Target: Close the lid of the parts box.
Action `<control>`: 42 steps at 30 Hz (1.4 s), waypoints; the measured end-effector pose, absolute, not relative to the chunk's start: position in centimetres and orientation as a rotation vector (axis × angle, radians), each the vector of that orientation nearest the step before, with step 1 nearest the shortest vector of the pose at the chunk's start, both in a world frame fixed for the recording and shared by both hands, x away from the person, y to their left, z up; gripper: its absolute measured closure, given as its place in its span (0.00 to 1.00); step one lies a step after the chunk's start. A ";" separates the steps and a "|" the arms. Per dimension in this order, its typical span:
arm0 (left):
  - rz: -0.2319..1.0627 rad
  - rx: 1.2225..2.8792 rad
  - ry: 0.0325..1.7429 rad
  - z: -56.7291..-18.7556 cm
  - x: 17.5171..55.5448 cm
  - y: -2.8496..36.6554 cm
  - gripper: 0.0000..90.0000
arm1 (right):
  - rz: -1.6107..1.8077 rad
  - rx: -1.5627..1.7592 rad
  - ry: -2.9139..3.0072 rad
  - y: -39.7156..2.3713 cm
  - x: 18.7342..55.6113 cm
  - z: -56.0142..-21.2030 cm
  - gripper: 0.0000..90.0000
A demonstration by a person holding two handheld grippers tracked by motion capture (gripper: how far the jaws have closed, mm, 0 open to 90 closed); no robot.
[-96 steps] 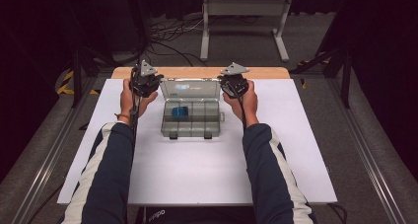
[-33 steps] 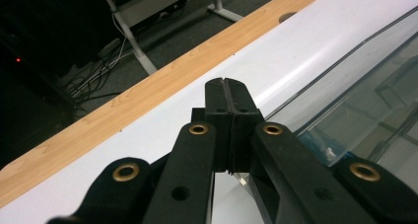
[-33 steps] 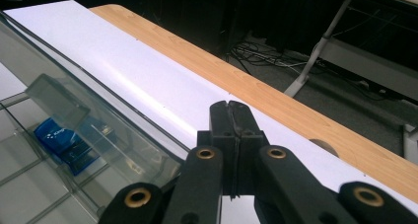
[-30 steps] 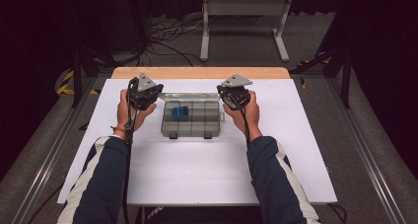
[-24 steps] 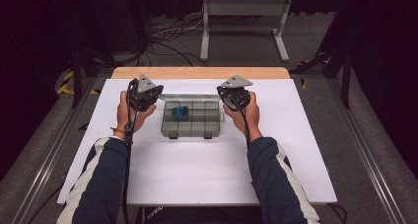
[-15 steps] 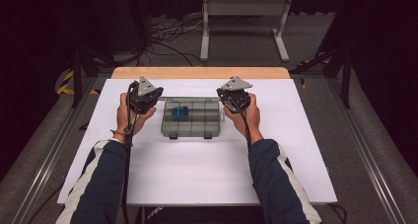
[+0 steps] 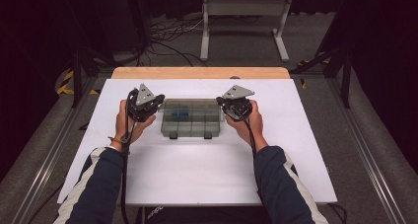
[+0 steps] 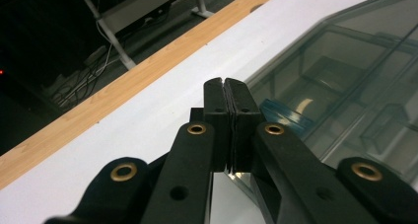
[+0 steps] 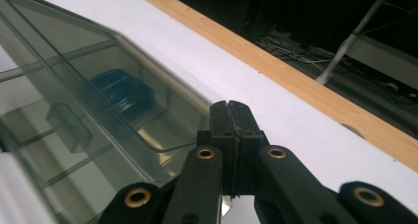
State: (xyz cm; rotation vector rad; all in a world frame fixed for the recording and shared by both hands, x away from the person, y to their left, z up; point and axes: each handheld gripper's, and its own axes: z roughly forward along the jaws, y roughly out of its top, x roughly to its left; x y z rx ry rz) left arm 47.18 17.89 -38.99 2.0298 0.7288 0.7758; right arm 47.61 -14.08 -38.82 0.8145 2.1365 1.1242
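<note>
A clear plastic compartment box (image 7: 191, 119) lies flat on the white table top (image 7: 197, 169) with its lid down. A small blue item (image 7: 180, 113) sits in a far-left compartment. My left gripper (image 7: 150, 108) is at the box's left end, jaws shut and holding nothing. In the left gripper view its tips (image 8: 227, 88) lie over the lid's corner (image 8: 345, 81), with the blue item (image 8: 285, 116) just beyond. My right gripper (image 7: 231, 108) is at the right end, also shut. Its tips (image 9: 230, 109) sit by the lid's rounded corner (image 9: 74, 81), near the blue item (image 9: 118, 93).
A wooden strip (image 7: 199, 72) runs along the table's far edge. Beyond it, on the dark floor, stand a white metal frame (image 7: 244, 17) and cables (image 7: 167, 36). White surface stretches to the front and to both sides of the box.
The lid, which stood raised behind the box three seconds ago, has come down flat. Both grippers have come down and toward the person with it, the left a little more in the last second.
</note>
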 end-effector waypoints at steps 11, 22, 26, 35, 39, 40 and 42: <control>0.752 2.073 0.662 -40.0 45.7 17.8 0.99 | 1.126 0.759 2.248 -14.0 46.5 -39.2 1.00; 0.744 2.128 0.595 -40.8 44.7 17.7 0.99 | 1.111 0.731 2.300 -13.9 45.7 -40.2 1.00; 0.738 2.137 0.575 -40.9 44.5 17.7 0.99 | 1.110 0.729 2.301 -14.0 45.5 -40.3 1.00; 0.710 2.144 0.569 -41.6 44.2 17.5 0.99 | 1.115 0.738 2.314 -14.3 45.3 -40.8 1.00; 0.695 2.146 0.566 -42.0 44.1 17.6 0.99 | 1.105 0.730 2.324 -14.3 45.2 -41.1 1.00; 0.686 2.143 0.566 -42.1 44.1 17.6 0.99 | 1.104 0.729 2.327 -14.3 45.1 -41.2 1.00; 0.687 2.146 0.563 -42.2 44.0 17.6 1.00 | 1.110 0.726 2.330 -14.3 45.1 -41.3 1.00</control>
